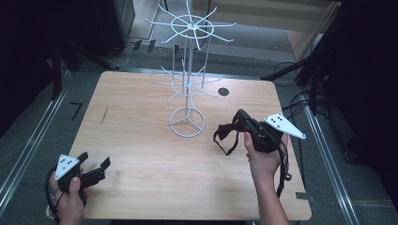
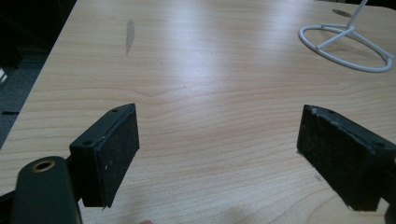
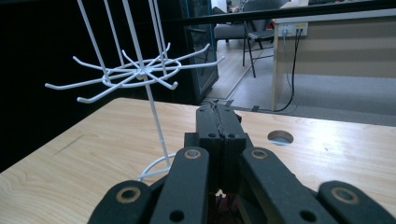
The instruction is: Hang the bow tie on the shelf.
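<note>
Right gripper view: the right gripper has its jaws pressed together, clenched on a thin black strap whose edge shows as a seam between the pads. In the high view this black strap hangs in loops from the jaw tips, to the left of the right hand, clear of the table, just right of the base ring of the white wire rack.

Rack hooks sit ahead of the jaws and higher, at upper left in the right gripper view. Judgement: the work in hand is hanging the strap on one of these arms.

Left gripper is at the near left corner of the table, jaws standing wide apart, nothing between them; the left gripper view looks over bare wood toward the rack base.

Risks, as judged:
- The grip is on a narrow bit of strap. If a dangling loop snags a lower hook on the way up, the strap could be pulled from the pads.
- The rack is light wire on a slim post. A sideways push from the gripper or a caught loop could tip or spin it; the left gripper is well apart and not steadying it.
- The loop hangs limp and may be closed; it could slide past a hook tip instead of over it.
</note>
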The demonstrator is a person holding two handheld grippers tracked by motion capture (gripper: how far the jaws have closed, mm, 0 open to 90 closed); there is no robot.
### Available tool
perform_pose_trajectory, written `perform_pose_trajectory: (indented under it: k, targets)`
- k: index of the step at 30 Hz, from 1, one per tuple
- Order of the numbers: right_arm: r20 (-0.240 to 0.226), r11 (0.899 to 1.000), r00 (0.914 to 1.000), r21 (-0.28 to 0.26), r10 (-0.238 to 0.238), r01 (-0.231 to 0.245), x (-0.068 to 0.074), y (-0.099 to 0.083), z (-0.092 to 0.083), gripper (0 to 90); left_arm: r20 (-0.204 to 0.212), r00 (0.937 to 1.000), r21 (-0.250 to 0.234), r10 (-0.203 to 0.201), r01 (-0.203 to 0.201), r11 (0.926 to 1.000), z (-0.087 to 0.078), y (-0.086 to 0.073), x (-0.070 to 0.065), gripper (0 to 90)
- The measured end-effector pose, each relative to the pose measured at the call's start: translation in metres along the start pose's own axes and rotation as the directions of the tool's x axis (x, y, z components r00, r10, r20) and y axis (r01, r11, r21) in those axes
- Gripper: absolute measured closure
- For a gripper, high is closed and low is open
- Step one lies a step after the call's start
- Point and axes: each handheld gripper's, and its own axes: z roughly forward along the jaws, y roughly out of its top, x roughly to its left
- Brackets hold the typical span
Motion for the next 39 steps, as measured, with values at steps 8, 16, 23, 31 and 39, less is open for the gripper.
perform_pose_trajectory:
  k: [8,16,23,31,39]
  targets:
    - [-0.004,1.000,1.0000,0.001,-0.002,0.002,0.004,0.008,0.013,90.0,0.001,1.0000,0.002,0.001,-0.001,1.0000,0.000,0.000,0.000,13.8]
    - [-0.013,1.000,0.9997,0.013,0.022,-0.022,0.006,0.011,0.027,90.0,0.002,1.0000,0.000,-0.001,0.001,1.0000,0.000,0.000,0.000,13.8]
    - [-0.013,0.999,0.9994,0.011,0.031,-0.031,0.008,0.015,0.036,90.0,0.003,1.0000,0.002,0.001,-0.001,1.0000,0.000,0.000,0.000,13.8]
    - [-0.012,1.000,0.9996,0.019,0.025,-0.025,0.011,0.019,0.045,90.0,0.005,1.0000,0.002,-0.001,0.001,1.0000,0.000,0.000,0.000,13.8]
    - [-0.018,1.000,0.9996,0.019,0.022,-0.021,0.015,0.024,0.052,90.0,0.004,1.0000,0.003,-0.002,0.002,1.0000,0.000,0.000,0.000,13.8]
